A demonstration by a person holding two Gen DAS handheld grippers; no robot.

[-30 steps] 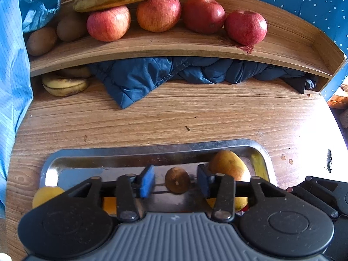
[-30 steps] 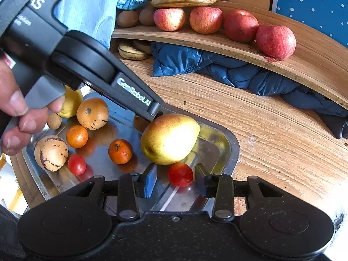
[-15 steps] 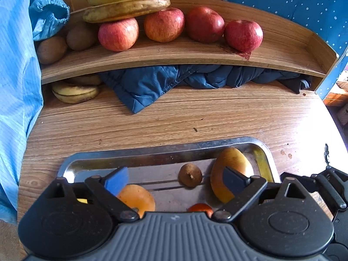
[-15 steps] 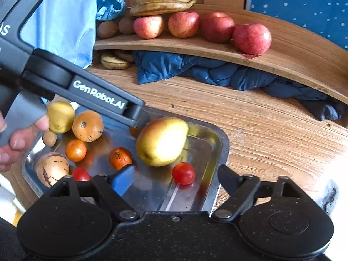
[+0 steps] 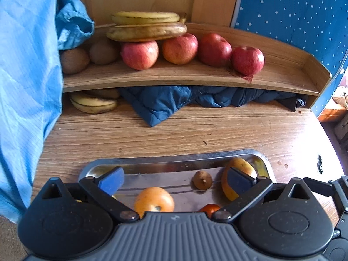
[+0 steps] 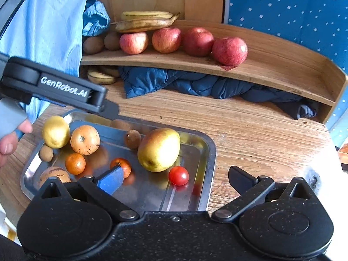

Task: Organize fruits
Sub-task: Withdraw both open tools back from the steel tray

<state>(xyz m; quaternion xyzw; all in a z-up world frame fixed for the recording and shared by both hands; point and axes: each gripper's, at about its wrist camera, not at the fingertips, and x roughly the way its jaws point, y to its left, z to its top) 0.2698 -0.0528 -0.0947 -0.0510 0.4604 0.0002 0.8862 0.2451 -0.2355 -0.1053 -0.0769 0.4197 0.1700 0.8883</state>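
Observation:
A steel tray on the wooden table holds a yellow-green pear, a cherry tomato, a small brown fruit, two tangerines, a spotted orange fruit and a lemon. My right gripper stands open over the tray's near right corner, empty. My left gripper is open above the tray's near side, nothing between its pads; the small brown fruit lies ahead of it. Red apples, bananas and kiwis sit on the curved wooden shelf.
A dark blue quilted jacket is stuffed under the shelf, with more bananas beside it. A person's light blue sleeve fills the left side, and a hand holds the left gripper's handle. Blue dotted wall at the back right.
Both grippers opened wide, from narrow around the small brown fruit and the cherry tomato, and pulled back and up from the tray. Both fruits stay in the tray.

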